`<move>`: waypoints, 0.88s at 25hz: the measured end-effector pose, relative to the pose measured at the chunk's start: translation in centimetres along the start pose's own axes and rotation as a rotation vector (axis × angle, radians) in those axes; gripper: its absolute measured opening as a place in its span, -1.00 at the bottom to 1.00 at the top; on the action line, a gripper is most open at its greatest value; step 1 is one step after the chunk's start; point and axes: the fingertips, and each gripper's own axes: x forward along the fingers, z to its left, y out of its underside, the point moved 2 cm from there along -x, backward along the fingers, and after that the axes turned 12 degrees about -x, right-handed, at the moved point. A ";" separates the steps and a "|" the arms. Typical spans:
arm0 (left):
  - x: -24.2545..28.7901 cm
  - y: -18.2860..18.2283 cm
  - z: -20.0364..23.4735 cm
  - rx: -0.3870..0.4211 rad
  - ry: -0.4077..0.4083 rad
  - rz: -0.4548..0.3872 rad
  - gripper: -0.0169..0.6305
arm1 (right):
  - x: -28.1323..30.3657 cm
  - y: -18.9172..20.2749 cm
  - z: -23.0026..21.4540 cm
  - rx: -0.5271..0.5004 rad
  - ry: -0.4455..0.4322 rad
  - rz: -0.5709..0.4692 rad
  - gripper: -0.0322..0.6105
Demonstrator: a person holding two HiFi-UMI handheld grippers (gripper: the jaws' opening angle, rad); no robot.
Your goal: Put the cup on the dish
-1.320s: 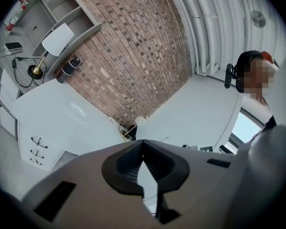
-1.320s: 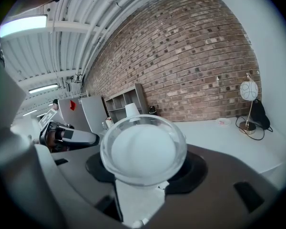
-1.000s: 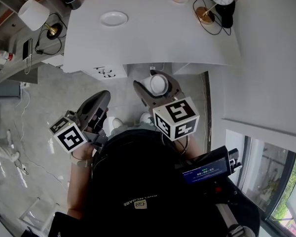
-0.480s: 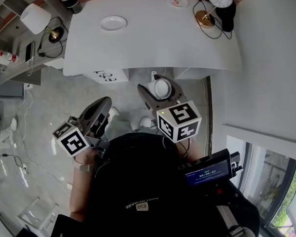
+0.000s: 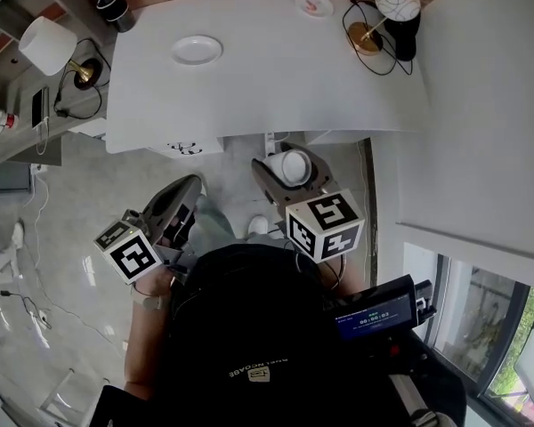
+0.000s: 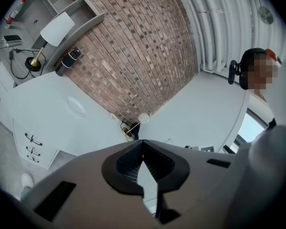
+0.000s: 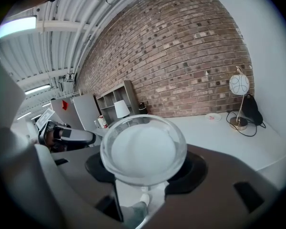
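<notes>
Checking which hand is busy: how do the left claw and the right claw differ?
The right claw is shut on a clear cup; the left claw is shut and empty. In the head view, the right claw reaches nearer the white table than the left claw. Both hang over the floor, short of the dish.

The right gripper (image 7: pixel 144 171) has its dark grey jaws closed on either side of a translucent white round cup (image 7: pixel 144 149), which is upright with its open mouth showing. Beyond it lies a white tabletop (image 7: pixel 214 135) against a red brick wall (image 7: pixel 181 56). Far right on the tabletop stands a globe-shaded brass lamp (image 7: pixel 239 86), with a small white saucer (image 7: pixel 212 117) just left of it.
</notes>
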 end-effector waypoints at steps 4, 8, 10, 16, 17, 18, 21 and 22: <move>0.7 -3.2 1.8 -0.012 0.006 0.027 -0.93 | 2.6 -1.4 -0.5 0.021 0.037 0.008 -0.13; 1.6 -6.7 3.1 -0.016 0.032 0.058 -0.93 | 5.2 -3.3 -0.9 0.029 0.073 0.010 -0.13; 2.3 -8.5 3.4 0.000 0.040 0.069 -0.93 | 6.4 -4.1 -1.3 0.036 0.090 0.012 -0.13; 3.6 -12.5 5.5 -0.011 0.084 0.112 -0.93 | 9.6 -6.1 -2.2 0.085 0.126 0.009 -0.13; 3.7 -13.0 5.7 -0.009 0.096 0.118 -0.93 | 10.2 -6.4 -2.3 0.081 0.136 0.014 -0.13; 3.9 -13.6 6.0 -0.005 0.102 0.126 -0.93 | 10.7 -6.7 -2.3 0.079 0.145 0.017 -0.13; 3.9 -15.5 7.1 0.002 0.109 0.142 -0.93 | 12.6 -7.6 -2.3 0.096 0.157 0.017 -0.13; 3.9 -16.3 7.5 0.001 0.111 0.145 -0.93 | 13.2 -7.9 -2.2 0.101 0.161 0.017 -0.13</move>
